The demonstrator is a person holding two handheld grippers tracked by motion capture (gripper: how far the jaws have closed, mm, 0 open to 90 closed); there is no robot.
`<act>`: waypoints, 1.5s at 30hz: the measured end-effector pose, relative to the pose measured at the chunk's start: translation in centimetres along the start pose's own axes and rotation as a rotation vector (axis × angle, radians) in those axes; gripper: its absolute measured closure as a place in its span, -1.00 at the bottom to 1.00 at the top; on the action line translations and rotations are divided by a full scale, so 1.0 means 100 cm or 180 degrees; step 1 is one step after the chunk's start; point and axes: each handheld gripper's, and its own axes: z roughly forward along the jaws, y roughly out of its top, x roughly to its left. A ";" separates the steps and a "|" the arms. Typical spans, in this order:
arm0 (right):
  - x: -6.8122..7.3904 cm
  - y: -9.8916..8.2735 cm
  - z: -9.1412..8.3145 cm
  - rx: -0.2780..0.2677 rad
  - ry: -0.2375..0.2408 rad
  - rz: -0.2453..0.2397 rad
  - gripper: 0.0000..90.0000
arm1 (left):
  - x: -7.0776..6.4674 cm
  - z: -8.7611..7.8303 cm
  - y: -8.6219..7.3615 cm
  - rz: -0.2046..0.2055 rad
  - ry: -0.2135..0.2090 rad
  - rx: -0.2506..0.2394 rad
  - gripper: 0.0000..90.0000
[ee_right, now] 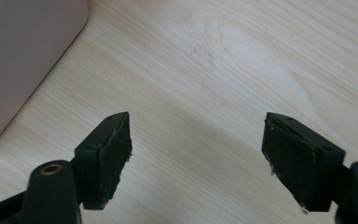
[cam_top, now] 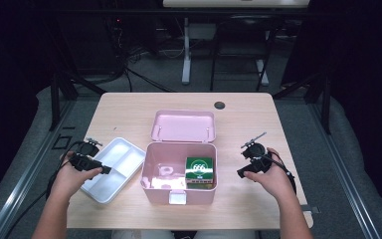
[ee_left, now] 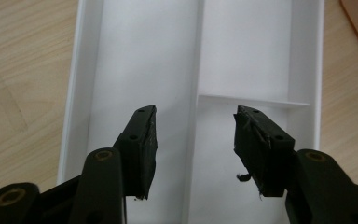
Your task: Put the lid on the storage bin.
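Observation:
A pink box (cam_top: 151,172) stands open mid-table, its lid (cam_top: 183,125) tipped back. Inside lie a green carton (cam_top: 199,170) at the right and a pale roll (cam_top: 167,171) at the left. A white divided tray (cam_top: 123,151) rests left of the box. My left gripper (cam_top: 107,170) hovers over that tray, open, nothing between its pads; in the left gripper view (ee_left: 195,140) the tray's compartments (ee_left: 242,51) lie beneath the jaws. My right gripper (cam_top: 239,173) sits low over bare wood right of the box, open and empty; the right gripper view (ee_right: 198,154) shows the box's pink wall (ee_right: 23,56) at the left.
The wooden table (cam_top: 243,119) has a dark round cable hole (cam_top: 220,105) near its far edge. Cables trail from both grippers off the table sides. Black frame legs and a desk base stand on the floor beyond.

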 end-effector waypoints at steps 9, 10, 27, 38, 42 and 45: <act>-0.004 -0.004 0.003 -0.0024 0.0034 0.0057 -0.61 | -0.006 0.003 0.003 0.0098 0.0074 0.0005 0.18; -0.005 -0.005 0.003 -0.0025 0.0028 0.0036 -0.62 | -0.006 0.003 0.004 0.0093 0.0058 -0.0013 0.17; -0.012 -0.011 0.006 -0.0022 0.0101 0.0106 -0.62 | -0.007 0.011 0.018 0.0252 0.0068 0.0365 0.44; -0.019 -0.014 0.004 -0.0077 0.0075 0.0161 -0.60 | -0.002 0.022 0.023 0.0207 0.0104 0.0641 0.58; -0.020 -0.015 0.005 -0.0065 0.0073 0.0150 -0.60 | -0.003 0.028 0.025 0.0243 0.0096 0.0739 0.66; -0.021 -0.015 0.005 -0.0072 0.0075 0.0168 -0.60 | -0.003 0.032 0.027 0.0234 0.0088 0.0795 0.72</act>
